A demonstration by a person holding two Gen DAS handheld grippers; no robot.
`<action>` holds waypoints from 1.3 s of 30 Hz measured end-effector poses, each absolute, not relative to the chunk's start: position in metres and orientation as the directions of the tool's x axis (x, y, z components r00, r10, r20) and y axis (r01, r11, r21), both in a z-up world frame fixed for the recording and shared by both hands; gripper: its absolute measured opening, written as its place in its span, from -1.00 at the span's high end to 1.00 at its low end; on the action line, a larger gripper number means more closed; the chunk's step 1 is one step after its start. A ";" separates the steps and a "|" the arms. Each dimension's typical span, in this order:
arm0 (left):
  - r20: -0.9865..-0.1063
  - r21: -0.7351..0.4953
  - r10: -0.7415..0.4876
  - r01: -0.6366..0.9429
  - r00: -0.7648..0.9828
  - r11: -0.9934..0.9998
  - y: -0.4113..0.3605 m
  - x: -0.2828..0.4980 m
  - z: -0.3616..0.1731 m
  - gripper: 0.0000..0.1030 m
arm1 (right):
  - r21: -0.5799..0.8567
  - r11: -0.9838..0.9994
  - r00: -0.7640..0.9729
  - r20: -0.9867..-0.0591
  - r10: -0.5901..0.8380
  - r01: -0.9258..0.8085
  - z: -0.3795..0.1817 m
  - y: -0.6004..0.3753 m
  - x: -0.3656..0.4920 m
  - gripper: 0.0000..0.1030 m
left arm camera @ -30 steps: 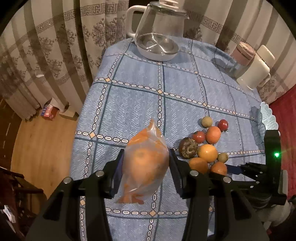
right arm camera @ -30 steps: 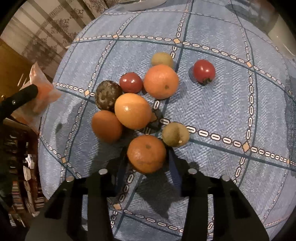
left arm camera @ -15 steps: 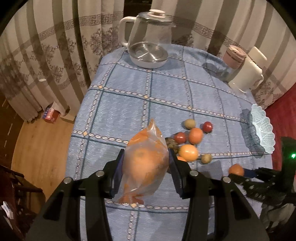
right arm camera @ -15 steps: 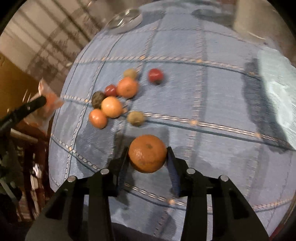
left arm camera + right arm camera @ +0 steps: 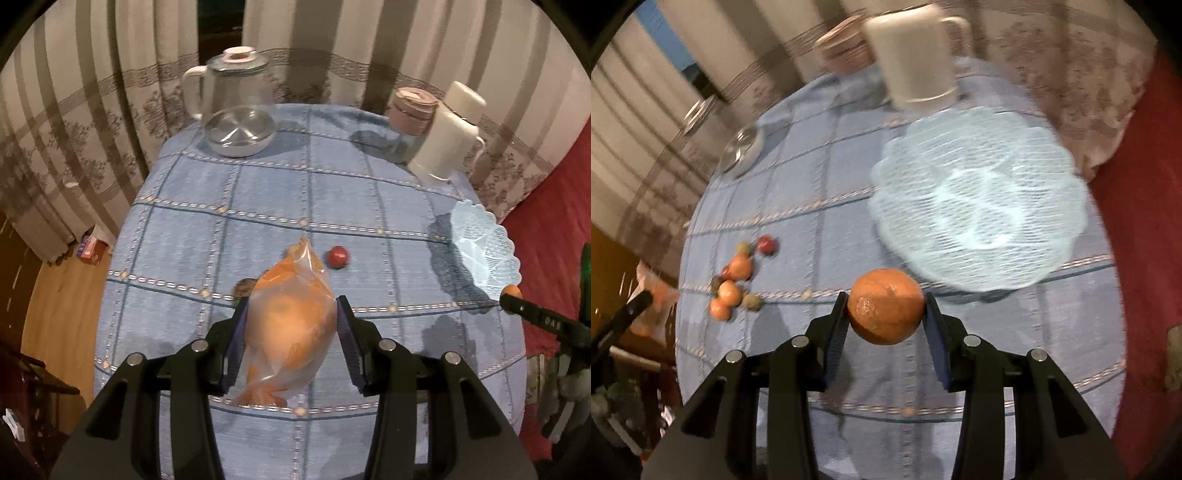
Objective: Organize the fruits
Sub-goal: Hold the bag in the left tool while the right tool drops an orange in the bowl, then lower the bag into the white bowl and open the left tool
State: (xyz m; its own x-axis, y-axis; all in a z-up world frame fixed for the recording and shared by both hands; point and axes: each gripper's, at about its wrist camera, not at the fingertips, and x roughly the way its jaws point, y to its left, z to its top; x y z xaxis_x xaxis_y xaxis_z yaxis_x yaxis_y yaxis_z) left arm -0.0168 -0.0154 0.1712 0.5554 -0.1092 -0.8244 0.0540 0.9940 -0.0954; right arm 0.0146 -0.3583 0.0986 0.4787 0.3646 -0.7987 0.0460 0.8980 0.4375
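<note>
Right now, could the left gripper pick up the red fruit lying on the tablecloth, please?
Probably not as things stand: the left gripper is shut on a bag of oranges, so it has no free grip. The red fruit lies apart on the tablecloth just beyond the bag, otherwise unobstructed.

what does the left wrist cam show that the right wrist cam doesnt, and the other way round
Only the left wrist view shows the left gripper head-on, clamping the plastic bag of oranges, and the glass kettle sharply.

Only the right wrist view shows the orange held in the right gripper, the full fruit pile, and the inside of the blue mesh basket.

Both show the blue checked tablecloth, the white jug, the red fruit and the basket.
</note>
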 end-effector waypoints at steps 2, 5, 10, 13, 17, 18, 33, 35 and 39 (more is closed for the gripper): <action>-0.820 -0.094 -0.112 0.061 0.561 0.994 -0.027 -0.019 0.175 0.10 | 0.440 0.896 0.494 -0.794 0.355 0.063 0.098 -0.377 0.013 0.20; -0.814 -0.090 -0.112 0.067 0.569 0.994 -0.044 -0.022 0.180 0.10 | 0.441 0.894 0.512 -0.786 0.345 0.074 0.097 -0.399 0.013 0.20; -0.805 -0.082 -0.111 0.076 0.583 0.994 -0.067 -0.027 0.189 0.10 | 0.414 0.906 0.530 -0.788 0.313 0.081 0.090 -0.421 0.028 0.20; -0.800 -0.077 -0.109 0.079 0.590 0.994 -0.078 -0.031 0.193 0.10 | 0.394 0.915 0.530 -0.797 0.292 0.090 0.082 -0.429 0.038 0.20; -0.804 -0.061 -0.100 0.087 0.586 0.994 -0.090 -0.035 0.197 0.10 | 0.373 0.922 0.509 -0.817 0.272 0.105 0.064 -0.437 0.053 0.20; -0.806 -0.055 -0.098 0.090 0.584 0.994 -0.092 -0.036 0.198 0.10 | 0.371 0.923 0.505 -0.820 0.271 0.106 0.061 -0.438 0.054 0.20; -0.808 -0.044 -0.143 0.183 0.571 0.982 -0.126 -0.023 0.205 0.10 | 0.401 0.900 0.534 -0.805 0.257 0.172 0.065 -0.463 0.040 -0.03; -0.804 -0.049 -0.159 0.203 0.573 0.978 -0.133 -0.019 0.206 0.10 | 0.400 0.899 0.554 -0.795 0.245 0.176 0.074 -0.469 0.032 -0.03; -0.795 -0.056 -0.195 0.250 0.574 0.967 -0.153 -0.010 0.210 0.10 | 0.384 0.905 0.598 -0.774 0.207 0.184 0.095 -0.480 0.018 -0.03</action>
State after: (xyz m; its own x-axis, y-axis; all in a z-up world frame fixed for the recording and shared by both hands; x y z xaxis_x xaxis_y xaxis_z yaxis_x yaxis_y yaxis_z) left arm -0.0102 -0.1527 0.2097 0.5740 -0.1945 -0.7954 0.2499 0.9666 -0.0561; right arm 0.0181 -0.4805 0.0949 0.5983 0.2075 -0.7740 0.1836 0.9047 0.3844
